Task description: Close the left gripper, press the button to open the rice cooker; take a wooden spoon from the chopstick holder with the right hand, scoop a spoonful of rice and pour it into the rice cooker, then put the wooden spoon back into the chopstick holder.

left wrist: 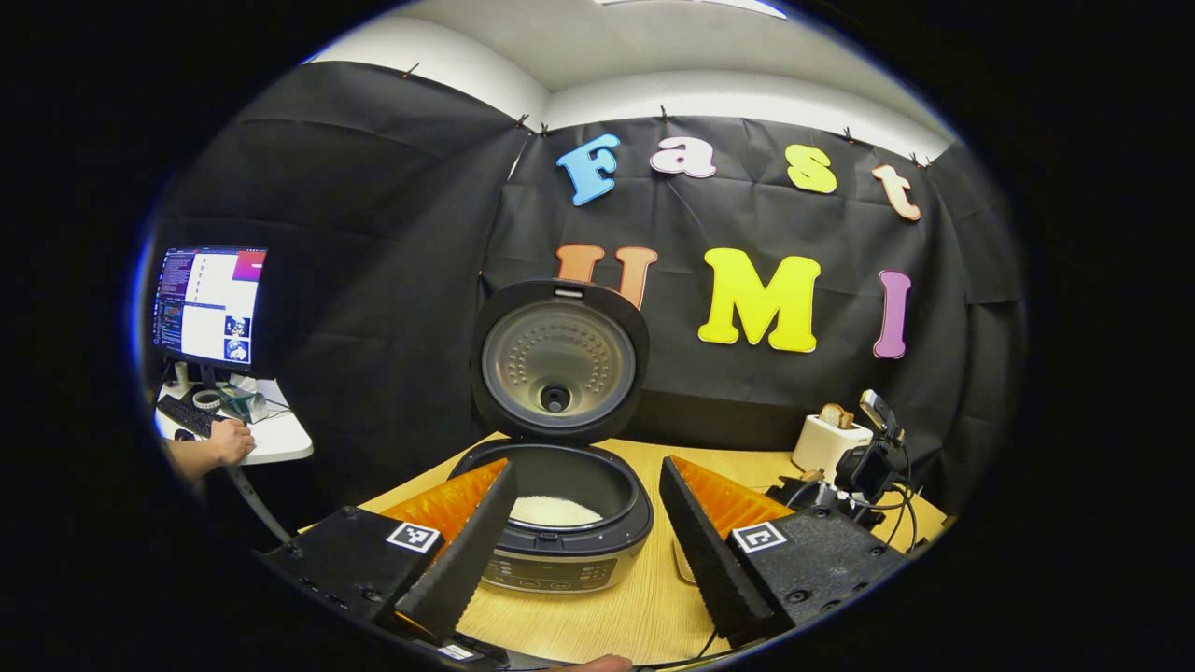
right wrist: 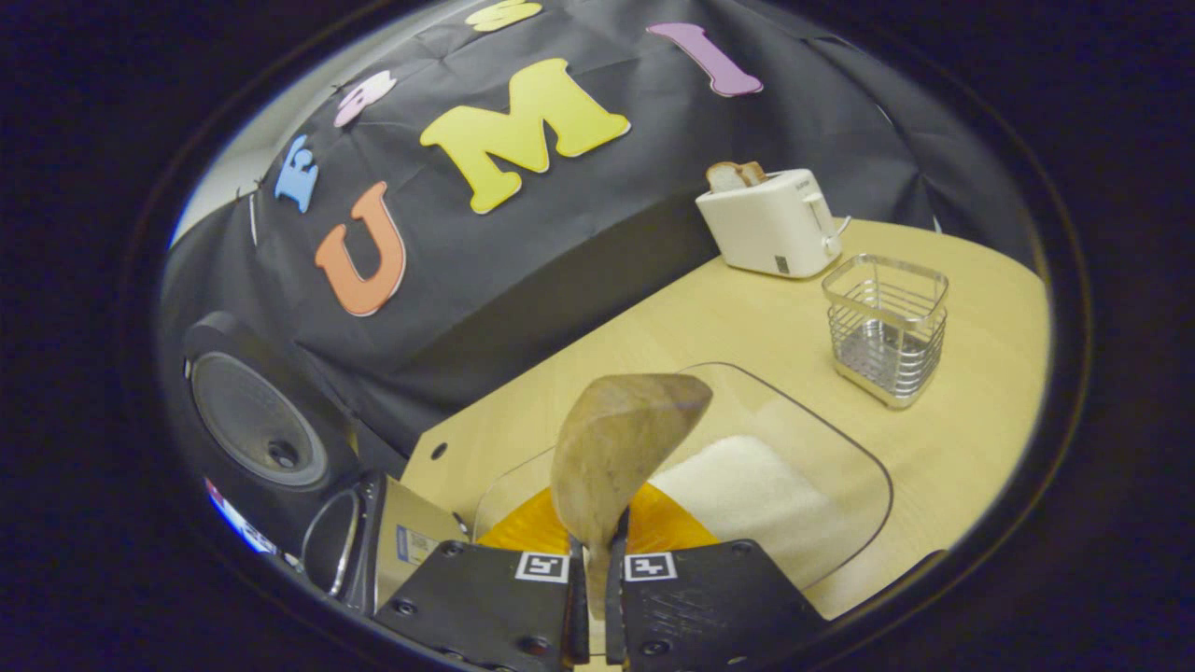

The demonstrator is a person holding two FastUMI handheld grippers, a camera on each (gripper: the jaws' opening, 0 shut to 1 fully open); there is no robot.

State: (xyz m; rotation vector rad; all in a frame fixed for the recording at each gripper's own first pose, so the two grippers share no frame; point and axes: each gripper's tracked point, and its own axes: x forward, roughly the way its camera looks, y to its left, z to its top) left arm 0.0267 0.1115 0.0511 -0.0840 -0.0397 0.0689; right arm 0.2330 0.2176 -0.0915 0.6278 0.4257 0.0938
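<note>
In the left gripper view the rice cooker (left wrist: 560, 551) stands straight ahead with its lid (left wrist: 558, 359) swung up; white rice (left wrist: 555, 511) lies in its pot. My left gripper (left wrist: 583, 551) is open, its fingers flanking the cooker's front without touching it. In the right gripper view my right gripper (right wrist: 597, 565) is shut on the handle of the wooden spoon (right wrist: 621, 439), whose bowl is raised over a clear tray (right wrist: 845, 443) that holds a heap of rice (right wrist: 738, 490). The wire chopstick holder (right wrist: 885, 327) stands empty at the right. The cooker's raised lid (right wrist: 252, 420) is at the left.
A white toaster (right wrist: 770, 219) with bread in it stands at the back of the wooden table (right wrist: 728, 308), behind the holder; it also appears as the toaster (left wrist: 826, 439) beside a black device with cables (left wrist: 868, 467). At far left are a monitor (left wrist: 207, 303) and a person's hand (left wrist: 224, 443) on a side desk.
</note>
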